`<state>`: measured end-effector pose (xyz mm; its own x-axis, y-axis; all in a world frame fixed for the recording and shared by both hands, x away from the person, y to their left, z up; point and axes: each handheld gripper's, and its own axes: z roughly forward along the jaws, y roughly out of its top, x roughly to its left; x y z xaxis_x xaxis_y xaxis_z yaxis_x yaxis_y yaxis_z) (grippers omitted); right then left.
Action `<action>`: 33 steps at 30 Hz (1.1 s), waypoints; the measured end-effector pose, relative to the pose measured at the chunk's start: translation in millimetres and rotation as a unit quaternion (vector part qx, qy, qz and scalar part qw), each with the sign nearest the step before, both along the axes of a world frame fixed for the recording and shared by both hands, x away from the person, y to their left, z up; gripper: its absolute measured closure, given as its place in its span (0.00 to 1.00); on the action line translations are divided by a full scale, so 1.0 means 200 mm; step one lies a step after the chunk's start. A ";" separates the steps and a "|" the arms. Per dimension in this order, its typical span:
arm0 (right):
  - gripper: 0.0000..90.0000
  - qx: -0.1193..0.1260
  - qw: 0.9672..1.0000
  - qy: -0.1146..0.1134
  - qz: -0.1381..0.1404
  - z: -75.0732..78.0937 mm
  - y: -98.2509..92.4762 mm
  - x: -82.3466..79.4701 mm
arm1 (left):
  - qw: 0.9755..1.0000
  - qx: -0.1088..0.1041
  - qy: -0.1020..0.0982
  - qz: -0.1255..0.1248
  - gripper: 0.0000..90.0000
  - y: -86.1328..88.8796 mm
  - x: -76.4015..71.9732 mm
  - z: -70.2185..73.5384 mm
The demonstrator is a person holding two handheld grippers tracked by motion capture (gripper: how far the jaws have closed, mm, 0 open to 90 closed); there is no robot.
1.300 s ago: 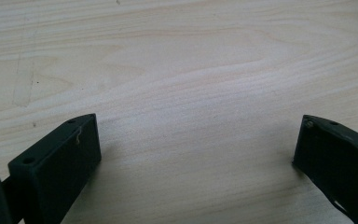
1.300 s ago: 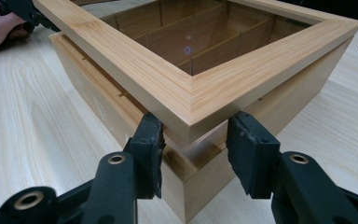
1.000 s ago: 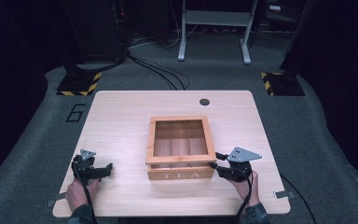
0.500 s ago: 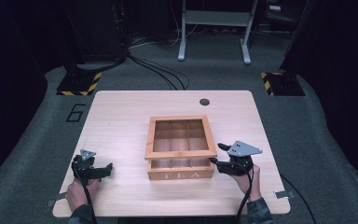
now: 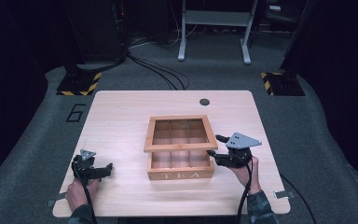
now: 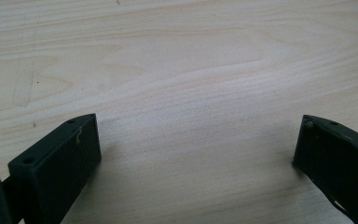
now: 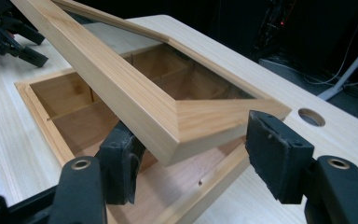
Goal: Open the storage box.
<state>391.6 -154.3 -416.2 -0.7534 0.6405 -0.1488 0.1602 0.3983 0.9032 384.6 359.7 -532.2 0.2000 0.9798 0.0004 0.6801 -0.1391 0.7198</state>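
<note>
wooden tea box [image 5: 181, 163] near middle of counter [image 5: 121, 116], glazed lid [image 5: 179, 133] raised at its near-right corner. right tongs [image 7: 191, 161] partly open, jaws just widened, one jaw tucked under the lid corner, the other clear of it. left tongs [image 6: 196, 154] wide open, empty, low over bare counter, well apart from box.

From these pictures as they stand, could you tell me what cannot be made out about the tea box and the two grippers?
- Tea box: the raised lid covers its rear compartments in the high view.
- Right gripper: in its own view, whether its pads press the lid corner; the wood hides one pad's contact.
- Left gripper: the bottom edge of its own view cuts off its body.
- Table hole: too small to show its depth.
</note>
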 end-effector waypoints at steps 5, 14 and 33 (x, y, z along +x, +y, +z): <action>0.41 0.000 1.000 -0.006 0.004 0.05 0.02 0.03 | 1.000 0.000 0.000 0.000 0.00 0.00 0.00 0.00; 0.41 0.010 1.000 -0.010 0.008 0.13 0.02 0.08 | 1.000 0.000 0.000 0.000 0.00 0.00 0.00 0.00; 0.44 0.050 0.998 0.012 0.028 0.24 0.01 0.21 | 1.000 0.000 0.000 0.000 0.00 0.00 0.00 0.00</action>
